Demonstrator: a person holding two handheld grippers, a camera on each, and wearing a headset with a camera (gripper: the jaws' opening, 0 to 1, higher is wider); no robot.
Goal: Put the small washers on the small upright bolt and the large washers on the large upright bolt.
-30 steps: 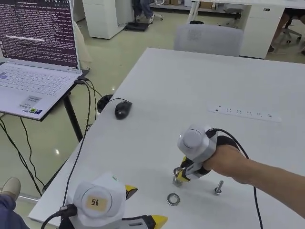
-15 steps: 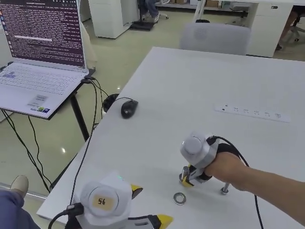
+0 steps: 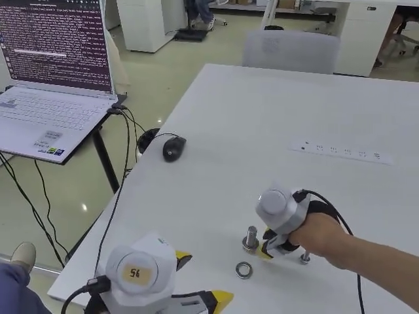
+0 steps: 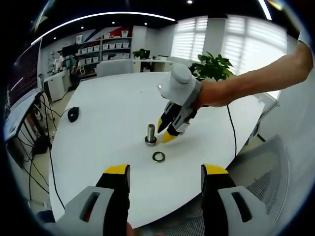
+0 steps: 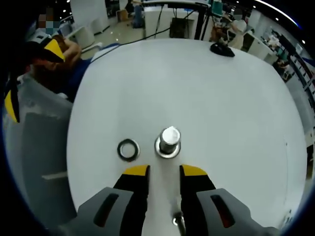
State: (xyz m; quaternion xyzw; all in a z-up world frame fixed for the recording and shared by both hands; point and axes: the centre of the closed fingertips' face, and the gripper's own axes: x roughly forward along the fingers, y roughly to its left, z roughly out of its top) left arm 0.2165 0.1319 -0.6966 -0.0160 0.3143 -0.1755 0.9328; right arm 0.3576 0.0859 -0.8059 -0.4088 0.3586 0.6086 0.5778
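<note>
Right claw (image 5: pixel 164 172): jaws slightly parted, empty; large bolt (image 5: pixel 168 140) just ahead of its tips.
Left claw (image 4: pixel 165 172): wide open, empty.
Washer (image 5: pixel 128 149): loose on counter (image 5: pixel 197 78), beside right claw's tips.
Remaining: at least 1 washer.

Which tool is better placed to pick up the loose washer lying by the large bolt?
Probably the right tool: its tips sit just beside the washer and the large bolt. The left tool is open and aimed at it, but farther back.
</note>
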